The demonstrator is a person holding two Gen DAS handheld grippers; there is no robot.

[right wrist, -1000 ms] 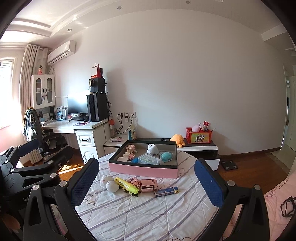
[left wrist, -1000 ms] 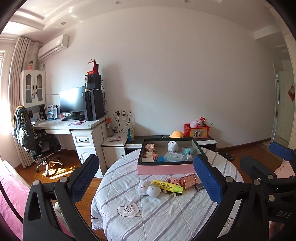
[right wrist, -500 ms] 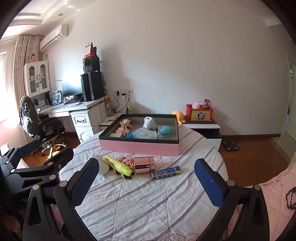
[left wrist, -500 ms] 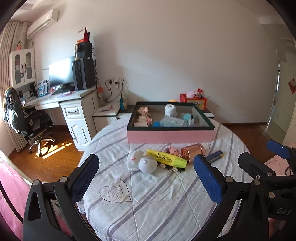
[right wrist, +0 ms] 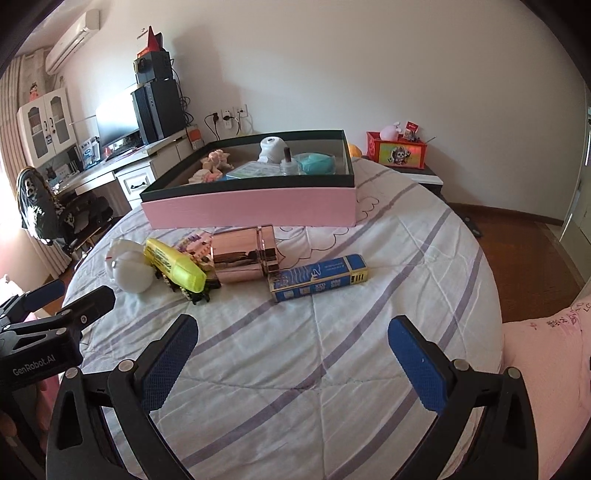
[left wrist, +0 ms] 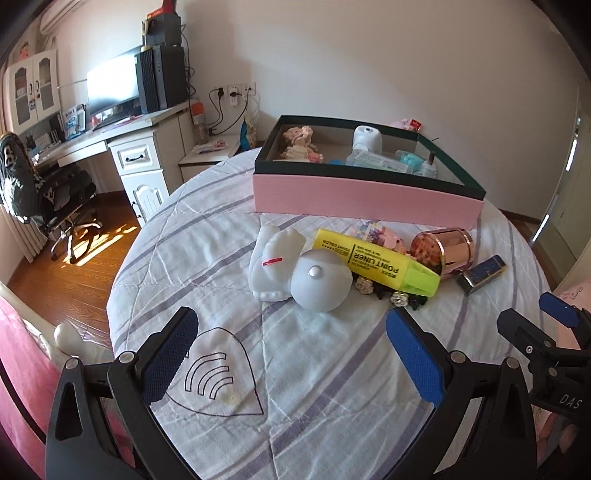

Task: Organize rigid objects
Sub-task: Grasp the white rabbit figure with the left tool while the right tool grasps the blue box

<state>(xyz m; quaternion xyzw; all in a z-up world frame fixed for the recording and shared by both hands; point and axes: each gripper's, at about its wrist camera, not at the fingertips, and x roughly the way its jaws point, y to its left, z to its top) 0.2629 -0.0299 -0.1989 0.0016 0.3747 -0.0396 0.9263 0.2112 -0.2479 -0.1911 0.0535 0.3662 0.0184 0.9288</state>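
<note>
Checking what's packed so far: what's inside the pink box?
Inside the pink box: a doll figurine, a white device, a small bottle, a teal case and a flat packet. The near wall hides the floor.

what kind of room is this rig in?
Likely a home bedroom or study: a computer desk with monitor, a wall air conditioner, and a round cloth-covered table with a pink storage box.
</note>
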